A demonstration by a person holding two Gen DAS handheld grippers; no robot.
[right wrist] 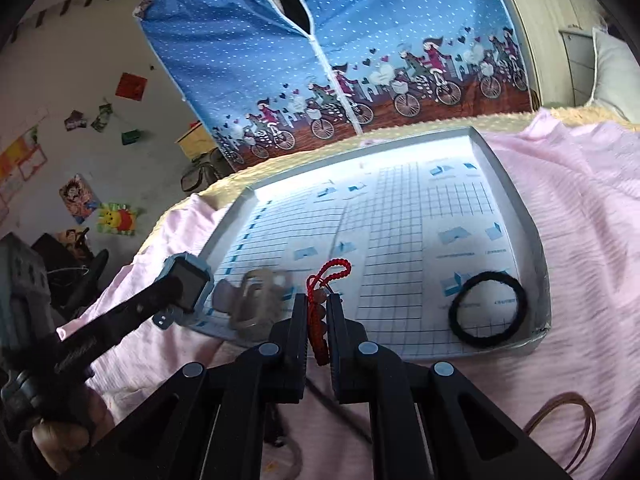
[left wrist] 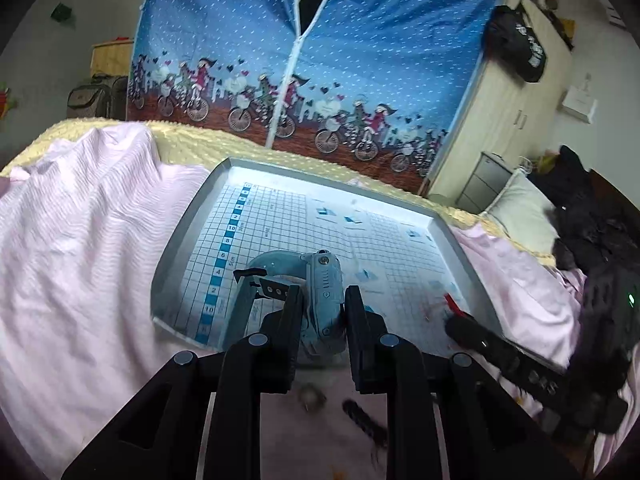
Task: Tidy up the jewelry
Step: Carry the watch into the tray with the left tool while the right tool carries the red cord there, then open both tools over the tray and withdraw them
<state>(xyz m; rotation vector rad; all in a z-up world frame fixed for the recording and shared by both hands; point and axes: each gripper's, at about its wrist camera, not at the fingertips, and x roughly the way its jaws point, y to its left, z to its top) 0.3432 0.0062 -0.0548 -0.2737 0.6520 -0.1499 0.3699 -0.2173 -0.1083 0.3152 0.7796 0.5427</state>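
Blue plastic fills the left gripper: its two fingers are closed narrowly on a blue watch, pinching the square case from either side. In the left wrist view the watch's long axis runs away from the camera, along the fingers, with the strap curling off to the left in a loop and the case edge — small buttons showing — turned upward. It hangs over the near edge of a shallow grey tray lined with a printed grid sheet, which lies on a pink sheet on a bed.

From the right wrist view the watch shows its dark face, held at the tray's near left corner; whether it touches the tray I cannot tell.

The right gripper has its jaws nearly together, clamped on a red braided cord. The cord stands upright between the fingers — its loop rises above the tips and leans to the right, its tail hangs below. Beads on it are too blurred to make out. It is over the tray's near edge, toward the middle.

A black hair tie lies flat in the tray's near right corner, well apart from the cord.
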